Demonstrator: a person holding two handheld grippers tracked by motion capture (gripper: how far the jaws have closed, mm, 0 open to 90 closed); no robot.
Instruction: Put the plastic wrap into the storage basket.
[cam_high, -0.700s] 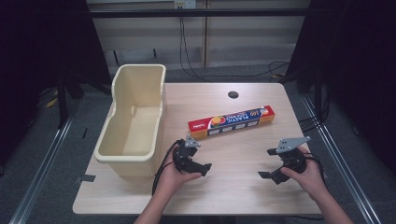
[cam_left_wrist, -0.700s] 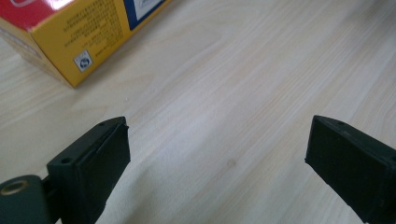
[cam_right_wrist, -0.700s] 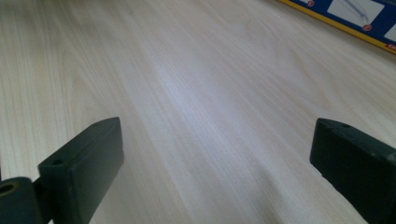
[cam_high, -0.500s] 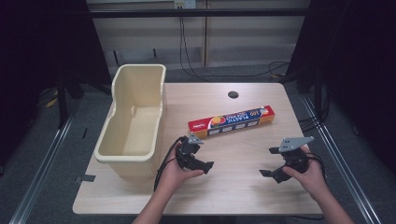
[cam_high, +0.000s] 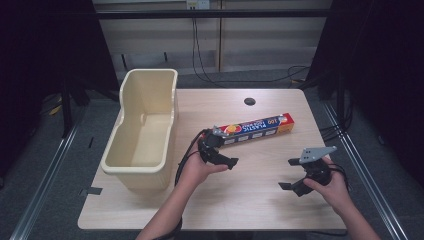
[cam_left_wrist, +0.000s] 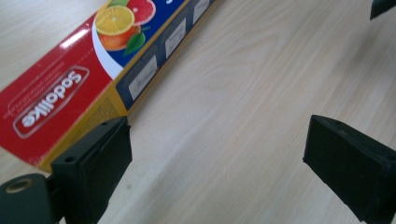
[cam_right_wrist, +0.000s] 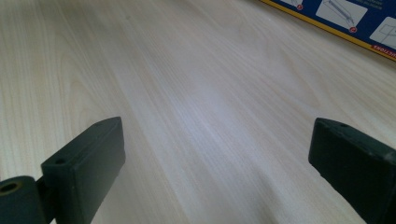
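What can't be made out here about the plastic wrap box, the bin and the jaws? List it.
- Plastic wrap box, high view: the small panel print is too small to read.
- Same box, left gripper view: its far end is cut off by the top edge.
- Same box, right gripper view: all but a corner is cut off by the frame edge.
- Cream bin, high view: its outer left wall is hidden by the bin itself.
- Left gripper, high view: partly covered by the hand.

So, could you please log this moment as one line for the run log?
left gripper: open, beside plastic wrap box, no contact | right gripper: open, over bare table | bin: empty
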